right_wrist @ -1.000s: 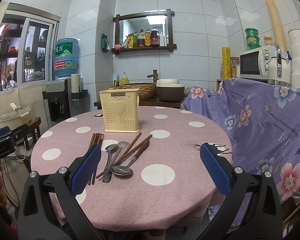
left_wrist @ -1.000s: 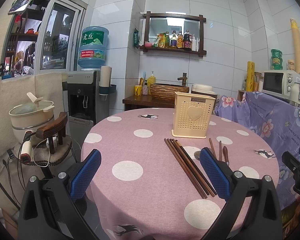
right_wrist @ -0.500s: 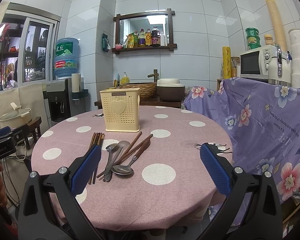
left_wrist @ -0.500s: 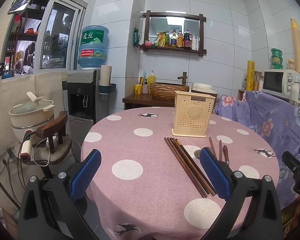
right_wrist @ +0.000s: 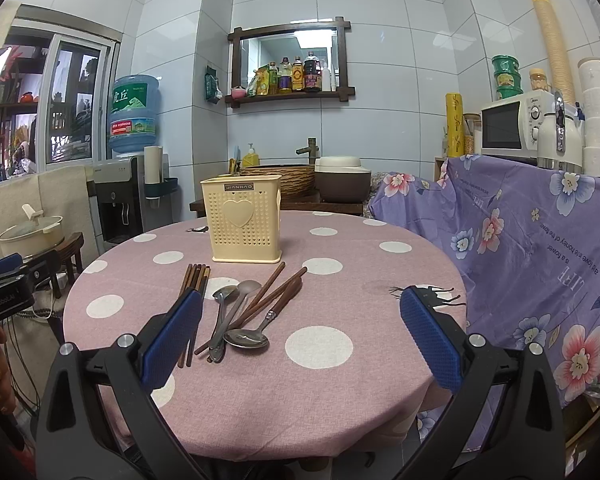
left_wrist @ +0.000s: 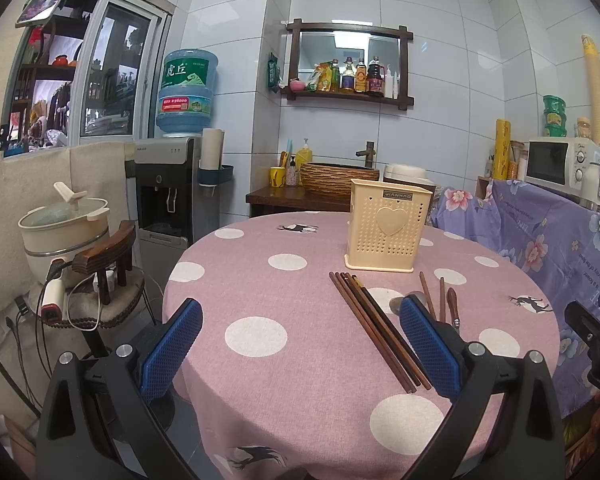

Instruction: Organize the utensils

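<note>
Two grippers hang over the near edge of the round table [right_wrist: 380, 380], each with its blue-padded fingers spread wide and nothing between them: the left gripper [left_wrist: 300, 354] on the chopstick side, the right gripper [right_wrist: 300, 344] further round toward the flowered purple cloth [right_wrist: 540, 248]. One cream utensil holder [right_wrist: 244, 220] with a heart on its face stands upright near the middle of the pink dotted tablecloth. In front of it lie the utensils, all flat on the cloth. One tight bundle of dark wooden chopsticks [left_wrist: 374, 328] runs toward the table's edge; their exact count I cannot tell, about six tips show. Just beside them is a loose heap: three metal spoons [right_wrist: 236, 320], overlapping, one with a brown handle, and crossing them two more brown chopsticks [right_wrist: 272, 292], angled toward the holder.
</note>
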Demonstrator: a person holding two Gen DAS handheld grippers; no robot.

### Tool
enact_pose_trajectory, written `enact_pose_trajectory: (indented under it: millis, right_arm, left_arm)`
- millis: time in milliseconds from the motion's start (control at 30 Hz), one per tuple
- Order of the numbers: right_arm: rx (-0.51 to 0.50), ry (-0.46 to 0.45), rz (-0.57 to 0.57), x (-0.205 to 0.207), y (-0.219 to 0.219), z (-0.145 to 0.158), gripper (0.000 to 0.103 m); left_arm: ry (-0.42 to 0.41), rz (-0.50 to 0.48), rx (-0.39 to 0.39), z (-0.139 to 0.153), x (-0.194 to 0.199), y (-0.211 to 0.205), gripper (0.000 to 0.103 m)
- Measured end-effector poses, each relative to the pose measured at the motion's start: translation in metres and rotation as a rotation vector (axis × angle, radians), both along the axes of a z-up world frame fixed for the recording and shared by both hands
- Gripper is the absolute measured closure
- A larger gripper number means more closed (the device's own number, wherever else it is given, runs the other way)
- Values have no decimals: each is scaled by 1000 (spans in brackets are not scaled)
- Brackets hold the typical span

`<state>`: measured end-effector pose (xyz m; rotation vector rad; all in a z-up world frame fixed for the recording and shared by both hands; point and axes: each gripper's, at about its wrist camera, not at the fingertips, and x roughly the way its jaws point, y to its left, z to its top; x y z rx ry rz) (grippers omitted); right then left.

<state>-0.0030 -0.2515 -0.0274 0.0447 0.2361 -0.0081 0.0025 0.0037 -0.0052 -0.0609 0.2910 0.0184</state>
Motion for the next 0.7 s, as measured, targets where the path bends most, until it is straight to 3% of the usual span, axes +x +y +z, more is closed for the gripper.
enact_pose_trajectory:
  millis: [700]
  right_arm:
    - [-3, 2, 2, 1, 7, -4, 5]
  left_arm:
    - [3, 1, -1, -13, 0, 6, 5]
